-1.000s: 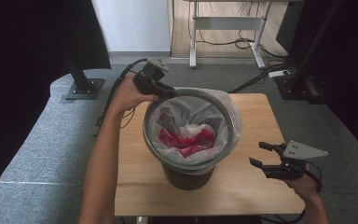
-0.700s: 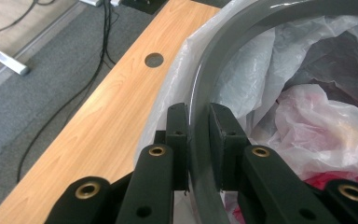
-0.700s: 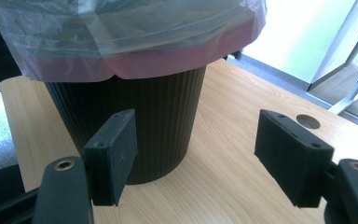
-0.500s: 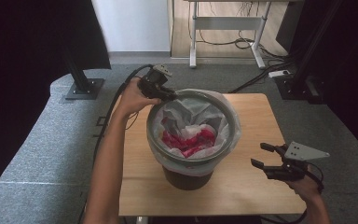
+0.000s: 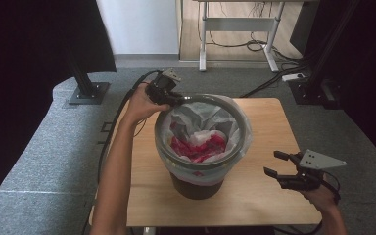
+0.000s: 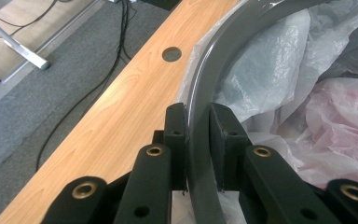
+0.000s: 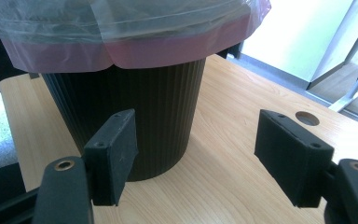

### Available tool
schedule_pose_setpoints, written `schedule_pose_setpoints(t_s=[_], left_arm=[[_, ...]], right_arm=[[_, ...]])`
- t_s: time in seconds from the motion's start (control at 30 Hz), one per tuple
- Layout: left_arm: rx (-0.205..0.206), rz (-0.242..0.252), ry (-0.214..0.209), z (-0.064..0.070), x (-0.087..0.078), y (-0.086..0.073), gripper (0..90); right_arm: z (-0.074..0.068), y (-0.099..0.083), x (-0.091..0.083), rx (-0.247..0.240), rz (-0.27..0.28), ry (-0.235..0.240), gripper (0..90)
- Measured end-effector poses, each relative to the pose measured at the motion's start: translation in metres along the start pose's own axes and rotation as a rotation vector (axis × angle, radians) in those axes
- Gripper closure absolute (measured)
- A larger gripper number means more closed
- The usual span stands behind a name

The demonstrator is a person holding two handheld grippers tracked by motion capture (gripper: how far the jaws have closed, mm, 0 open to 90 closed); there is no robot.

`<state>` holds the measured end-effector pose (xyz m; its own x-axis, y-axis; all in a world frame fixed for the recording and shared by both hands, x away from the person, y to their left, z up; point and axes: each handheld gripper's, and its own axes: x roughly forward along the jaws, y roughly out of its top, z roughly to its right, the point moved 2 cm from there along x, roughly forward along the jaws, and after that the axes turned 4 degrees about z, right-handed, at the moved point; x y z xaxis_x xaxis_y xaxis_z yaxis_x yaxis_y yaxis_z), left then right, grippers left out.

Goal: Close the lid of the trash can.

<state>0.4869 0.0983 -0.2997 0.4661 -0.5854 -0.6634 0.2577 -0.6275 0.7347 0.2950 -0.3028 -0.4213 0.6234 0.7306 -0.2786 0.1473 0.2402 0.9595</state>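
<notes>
Wooden table carries a dark ribbed bin at its middle, bare board all round. Its grey rim ring is clamped by the left gripper at the far-left edge. Right gripper hovers wide open, well apart.

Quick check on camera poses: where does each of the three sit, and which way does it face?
High view: above the person's side, looking forward and down at the table; forearms, both hands show.
Left gripper view: on the left gripper, looking along the grey ring its jaws clamp.
Right gripper view: on the right gripper, low, open jaws facing the bin.
Shared: the bag appears in all three.
</notes>
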Motion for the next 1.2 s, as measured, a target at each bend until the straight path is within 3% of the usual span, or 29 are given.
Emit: schedule_pose_setpoints(t_s=[0.33, 0.43, 0.5, 0.57, 0.7, 0.93, 1.2], left_arm=[[-0.005, 0.021, -0.009, -0.001, 0.0, -0.003, 76.8], [-0.004, 0.036, -0.019, 0.0, -0.001, -0.003, 62.4], [-0.002, 0.058, -0.034, 0.001, -0.003, -0.002, 57.4], [-0.003, 0.077, -0.026, 0.002, -0.006, -0.001, 45.7], [-0.002, 0.128, -0.014, 0.004, -0.014, 0.0, 31.2], [0.015, 0.137, -0.015, 0.008, -0.023, -0.003, 22.2], [0.024, 0.17, 0.0, 0.011, -0.033, -0.009, 19.4]], right_arm=[[0.001, 0.0, -0.001, 0.001, -0.001, -0.002, 29.4], [0.001, 0.0, 0.0, 0.001, -0.001, -0.001, 29.4], [0.001, 0.0, 0.0, 0.002, 0.0, -0.001, 29.4], [0.001, 0.0, 0.0, 0.002, 0.0, -0.001, 29.4], [0.001, 0.001, 0.0, 0.002, 0.0, -0.001, 29.4], [0.0, 0.002, 0.001, 0.001, 0.005, 0.001, 29.3], [0.0, 0.0, 0.003, 0.005, -0.002, 0.0, 29.3]])
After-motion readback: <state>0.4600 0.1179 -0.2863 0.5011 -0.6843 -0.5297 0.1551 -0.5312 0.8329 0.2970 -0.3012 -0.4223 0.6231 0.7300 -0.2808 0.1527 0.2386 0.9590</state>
